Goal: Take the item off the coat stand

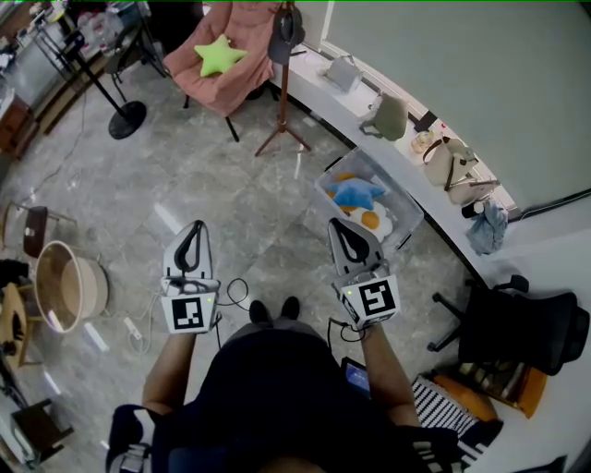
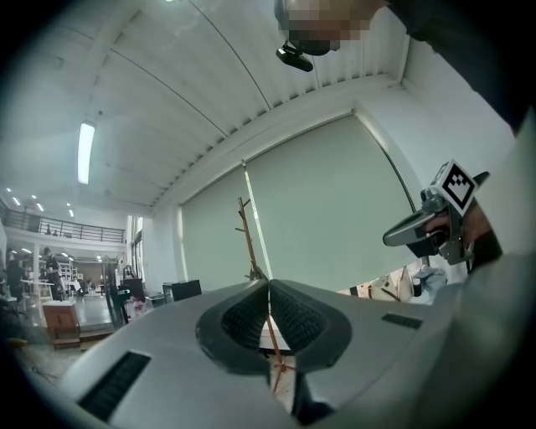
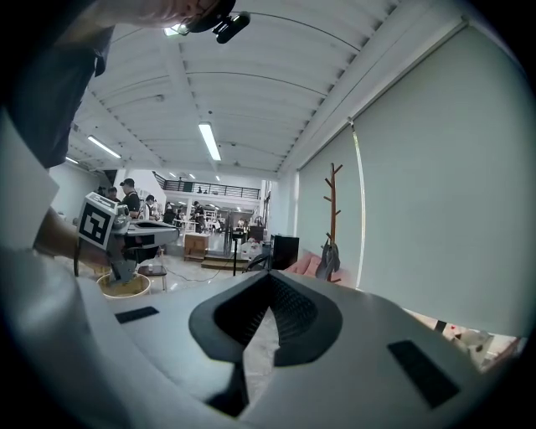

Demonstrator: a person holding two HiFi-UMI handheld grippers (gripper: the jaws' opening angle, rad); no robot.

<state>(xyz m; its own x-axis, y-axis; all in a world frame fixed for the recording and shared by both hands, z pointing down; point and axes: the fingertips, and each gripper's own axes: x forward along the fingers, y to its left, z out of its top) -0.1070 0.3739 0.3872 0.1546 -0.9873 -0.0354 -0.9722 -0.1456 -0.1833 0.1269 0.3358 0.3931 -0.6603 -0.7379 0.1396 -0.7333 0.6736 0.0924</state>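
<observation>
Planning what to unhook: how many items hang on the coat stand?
1: a dark cap hangs on the coat stand beside the pink chair; anything behind the pole may be hidden.

A dark grey item [image 1: 286, 32] hangs on the coat stand [image 1: 283, 97] beside a pink chair [image 1: 251, 28].

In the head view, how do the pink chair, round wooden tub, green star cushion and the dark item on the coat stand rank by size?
1. Pink chair
2. Round wooden tub, though it seems nearer the camera
3. Green star cushion
4. Dark item, only slightly smaller than the cushion, so that pair is unsure
</observation>
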